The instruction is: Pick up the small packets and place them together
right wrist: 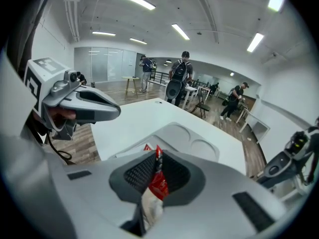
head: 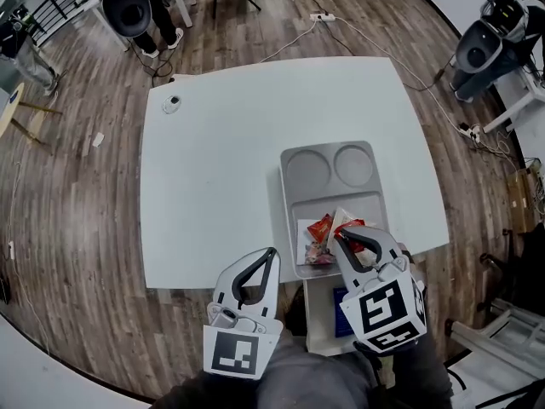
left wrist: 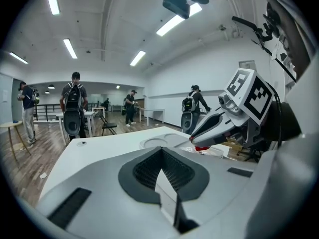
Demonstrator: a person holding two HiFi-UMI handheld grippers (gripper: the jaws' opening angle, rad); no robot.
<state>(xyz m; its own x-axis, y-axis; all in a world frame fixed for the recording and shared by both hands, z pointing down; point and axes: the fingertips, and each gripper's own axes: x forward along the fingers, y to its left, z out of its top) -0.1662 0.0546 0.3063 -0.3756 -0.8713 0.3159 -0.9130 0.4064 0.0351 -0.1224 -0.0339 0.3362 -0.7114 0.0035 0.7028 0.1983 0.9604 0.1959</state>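
One packet (right wrist: 158, 183): nipped in right gripper (head: 345, 235), long axis up.
Pile (head: 321, 233): under its tip, in tray (head: 289, 177) at bench (head: 213, 143) near edge.
Left gripper (head: 271, 254): jaws together, empty.

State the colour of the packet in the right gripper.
Red with a white end; the packet shows best in the right gripper view.

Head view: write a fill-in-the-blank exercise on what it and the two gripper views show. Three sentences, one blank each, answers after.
1. The right gripper is shut on a red and white ____.
2. The grey tray has ____ round hollows at its far end.
3. The left gripper is shut and holds ____.

Missing words: packet; two; nothing.
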